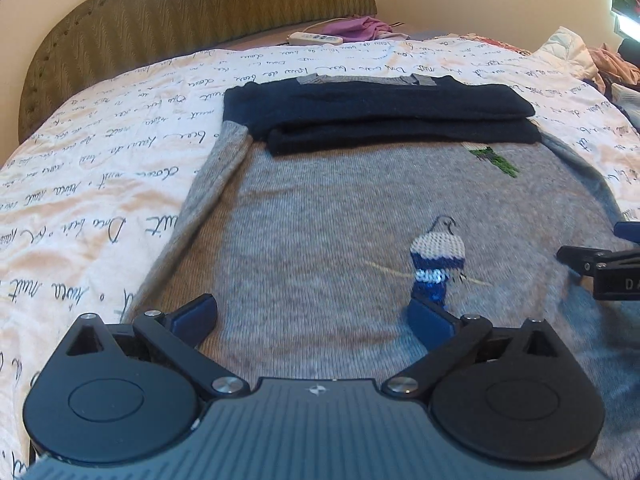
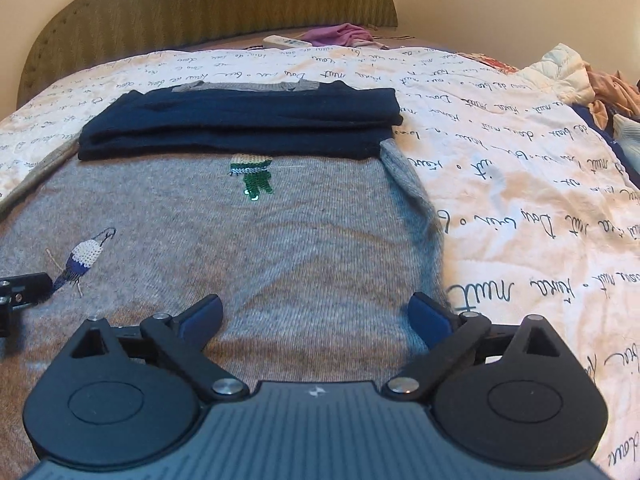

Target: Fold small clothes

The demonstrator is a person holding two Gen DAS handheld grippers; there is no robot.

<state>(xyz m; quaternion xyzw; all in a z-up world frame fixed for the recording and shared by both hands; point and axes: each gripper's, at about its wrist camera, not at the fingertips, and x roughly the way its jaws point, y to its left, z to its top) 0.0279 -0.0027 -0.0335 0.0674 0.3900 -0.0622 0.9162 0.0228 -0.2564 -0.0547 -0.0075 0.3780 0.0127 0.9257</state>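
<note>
Now you hovered over the grey sweater [image 1: 312,216]; both jaws stood apart.
Soft, limp knit; you could pinch the near hem corners; left gripper [image 1: 312,320], right gripper [image 2: 316,320].

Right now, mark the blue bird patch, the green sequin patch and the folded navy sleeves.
blue bird patch [image 1: 437,258], left wrist view, its white back.
green sequin patch [image 2: 256,182], right wrist view, sequinned middle.
folded navy sleeves [image 2: 240,124], right wrist view, top layer's middle.

Bare grey sweater [image 2: 280,248] ahead, folded navy sleeves [image 2: 240,124] across its far end.
</note>
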